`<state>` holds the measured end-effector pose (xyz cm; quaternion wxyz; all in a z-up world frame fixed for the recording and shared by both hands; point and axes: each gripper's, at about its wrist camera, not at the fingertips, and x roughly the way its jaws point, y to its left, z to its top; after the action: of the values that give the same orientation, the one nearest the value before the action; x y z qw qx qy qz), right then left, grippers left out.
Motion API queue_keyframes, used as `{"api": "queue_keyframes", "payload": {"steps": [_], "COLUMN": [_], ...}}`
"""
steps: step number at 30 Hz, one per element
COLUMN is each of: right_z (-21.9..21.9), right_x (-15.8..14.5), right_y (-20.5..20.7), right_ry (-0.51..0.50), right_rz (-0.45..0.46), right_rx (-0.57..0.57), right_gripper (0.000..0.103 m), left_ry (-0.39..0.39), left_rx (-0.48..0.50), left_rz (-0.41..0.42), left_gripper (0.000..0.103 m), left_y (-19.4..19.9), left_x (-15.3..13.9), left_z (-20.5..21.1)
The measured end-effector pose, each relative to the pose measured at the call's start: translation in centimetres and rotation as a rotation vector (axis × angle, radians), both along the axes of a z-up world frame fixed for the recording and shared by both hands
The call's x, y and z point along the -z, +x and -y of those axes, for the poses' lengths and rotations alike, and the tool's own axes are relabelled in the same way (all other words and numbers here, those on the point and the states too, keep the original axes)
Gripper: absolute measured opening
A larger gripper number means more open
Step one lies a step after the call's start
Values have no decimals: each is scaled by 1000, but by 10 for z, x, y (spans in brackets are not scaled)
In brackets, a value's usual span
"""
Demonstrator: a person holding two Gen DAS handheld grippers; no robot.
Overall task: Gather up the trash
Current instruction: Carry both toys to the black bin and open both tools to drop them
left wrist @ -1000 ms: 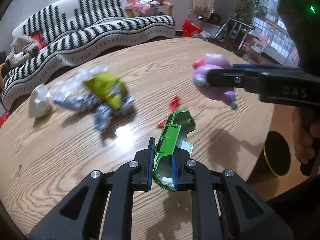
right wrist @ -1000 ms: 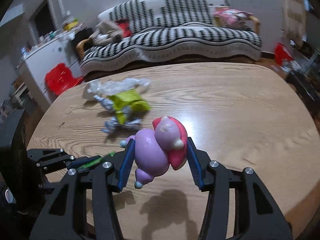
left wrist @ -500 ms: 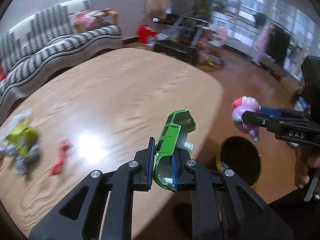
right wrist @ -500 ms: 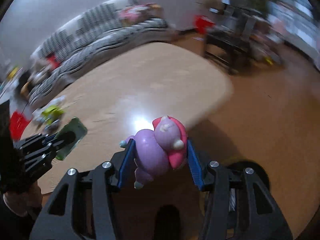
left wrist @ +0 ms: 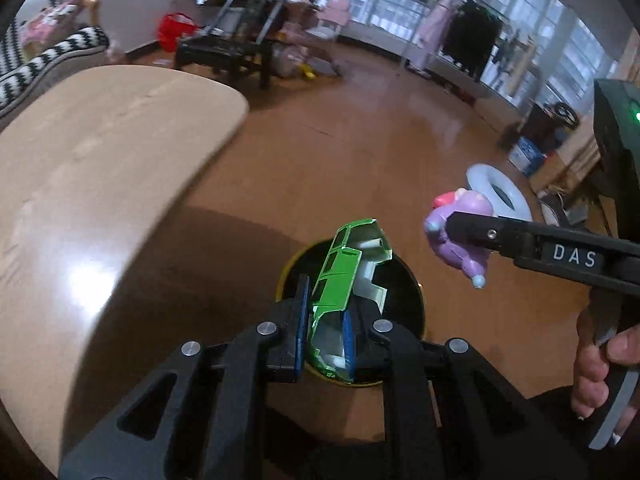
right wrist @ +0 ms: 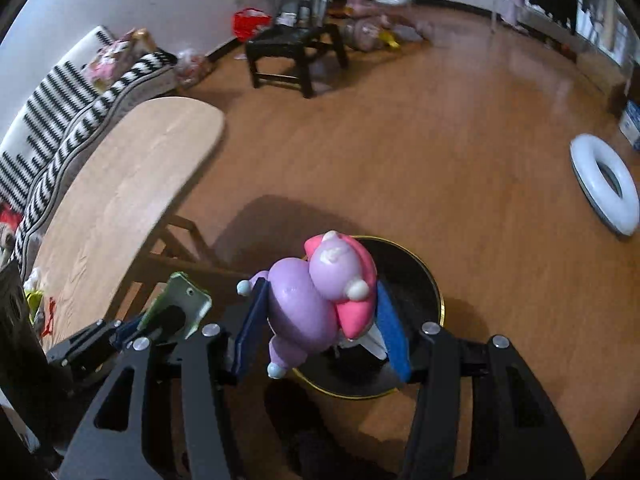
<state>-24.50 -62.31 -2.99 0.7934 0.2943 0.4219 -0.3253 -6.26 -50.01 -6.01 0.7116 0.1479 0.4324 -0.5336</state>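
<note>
My left gripper (left wrist: 326, 308) is shut on a green toy car shell (left wrist: 340, 272), which hangs over the mouth of a round black bin with a gold rim (left wrist: 286, 276) on the floor. To its right, my right gripper (left wrist: 456, 228) is shut on a purple and pink toy figure (left wrist: 460, 248), beside the bin. In the right wrist view the toy figure (right wrist: 304, 304) sits between the blue pads of the right gripper (right wrist: 320, 316), above the near left part of the bin (right wrist: 424, 280). The left gripper (right wrist: 132, 328) with the green shell (right wrist: 176, 308) shows at lower left.
The wooden table (right wrist: 132, 168) ends just left of the bin, with crumpled wrappers (right wrist: 34, 300) on its near end. A white ring (right wrist: 604, 184) lies on the floor to the right. A black chair (right wrist: 288, 52) and a striped sofa (right wrist: 60, 112) stand farther back. A hand (left wrist: 596, 368) holds the right gripper's handle.
Both grippers have swung off the table, rightward and slightly down, to the floor bin, each still holding its toy. The table and wrappers have slid to the left of both views.
</note>
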Motion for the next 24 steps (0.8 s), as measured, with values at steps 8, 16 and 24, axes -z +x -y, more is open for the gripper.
{"api": "queue_keyframes", "payload": {"steps": [8,16,24], "right_z": [8,11,13], "right_x": [5,4,2], "right_y": [-7,4,3], "right_ry": [27,27,24], "right_rz": [-4,-11,-13], "right_rx": [30,49,75], "right_gripper": [54,56,70], "left_ry": [18,25,35], "left_rx": [24,50,54], "left_rz": [-27,-42,-28], "left_gripper": [14,14,57], "left_y": [-7,-10,-15], "left_x": [14,23,27], "left_z": [30,44,41]}}
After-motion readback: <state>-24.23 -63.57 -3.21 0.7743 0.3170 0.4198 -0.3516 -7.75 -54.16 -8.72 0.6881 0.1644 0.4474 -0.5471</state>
